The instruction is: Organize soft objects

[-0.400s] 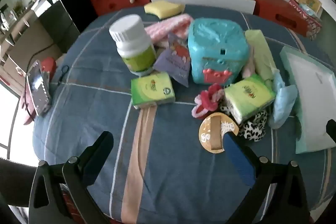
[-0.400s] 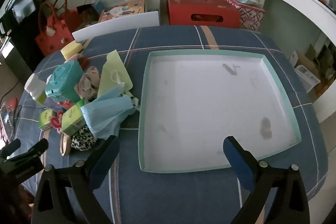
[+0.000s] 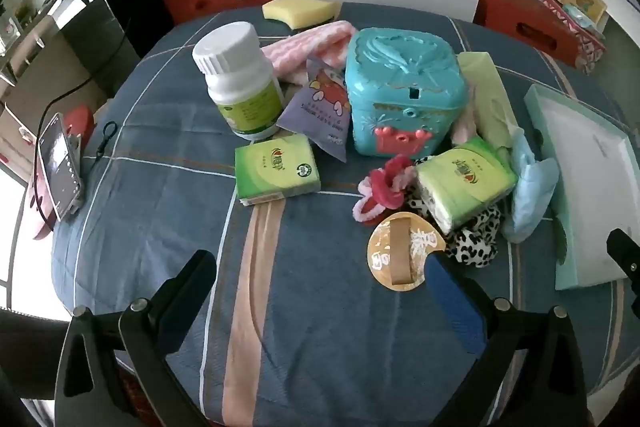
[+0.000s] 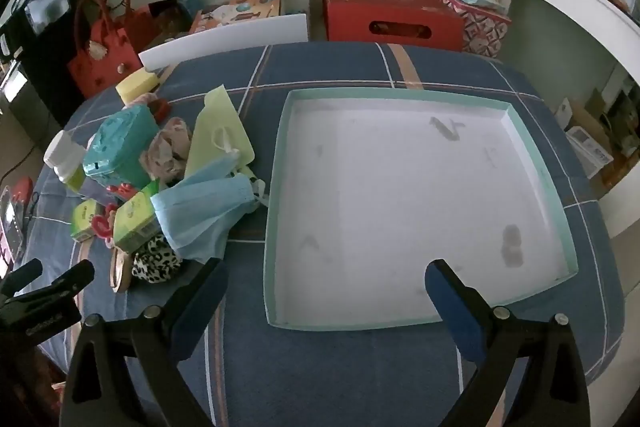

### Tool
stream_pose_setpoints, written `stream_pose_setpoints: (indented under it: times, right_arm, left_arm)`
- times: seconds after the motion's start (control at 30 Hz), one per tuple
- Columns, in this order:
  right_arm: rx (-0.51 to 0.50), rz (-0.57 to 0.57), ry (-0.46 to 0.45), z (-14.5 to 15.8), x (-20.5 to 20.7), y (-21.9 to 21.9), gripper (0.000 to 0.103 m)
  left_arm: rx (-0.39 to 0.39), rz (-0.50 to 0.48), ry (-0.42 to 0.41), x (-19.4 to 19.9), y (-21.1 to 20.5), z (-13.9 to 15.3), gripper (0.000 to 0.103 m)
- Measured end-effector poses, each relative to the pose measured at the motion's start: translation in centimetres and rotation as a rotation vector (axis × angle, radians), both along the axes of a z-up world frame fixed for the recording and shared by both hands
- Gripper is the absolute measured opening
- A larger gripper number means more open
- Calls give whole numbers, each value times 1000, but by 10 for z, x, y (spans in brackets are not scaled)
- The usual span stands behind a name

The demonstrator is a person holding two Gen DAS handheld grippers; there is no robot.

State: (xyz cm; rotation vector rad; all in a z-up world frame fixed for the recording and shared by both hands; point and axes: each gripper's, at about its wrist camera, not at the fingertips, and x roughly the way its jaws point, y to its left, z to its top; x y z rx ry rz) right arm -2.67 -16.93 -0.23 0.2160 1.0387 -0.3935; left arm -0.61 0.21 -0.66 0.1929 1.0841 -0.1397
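Note:
A heap of soft things lies on the blue checked tablecloth: a green tissue pack, a second tissue pack, a blue face mask, a leopard-print cloth, a pink scrunchie, a pink towel and a yellow sponge. My left gripper hangs open above bare cloth in front of the heap. My right gripper stands open over the near edge of the empty mint-rimmed tray, nothing between its fingers.
Hard items sit among the heap: a white-capped bottle, a teal plastic box, a round wooden disc. A phone on a stand is at the left edge. Red bags and boxes stand beyond the table.

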Motion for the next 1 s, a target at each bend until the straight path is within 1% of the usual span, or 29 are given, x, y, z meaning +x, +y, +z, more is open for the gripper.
stream_pose_setpoints:
  times: [0.13,0.23,1.0]
  right_arm:
    - [0,-1,5,-1,2,1,100]
    - [0,2,7,-2,2,1,100]
    - [7,10,19,-4,2,1,100]
  left_arm:
    - [-2,-8,-8,-8,-1,0,103]
    - [-16,-2,12,3,3,5,103]
    - [-12,-8,31,9,-1,0,103]
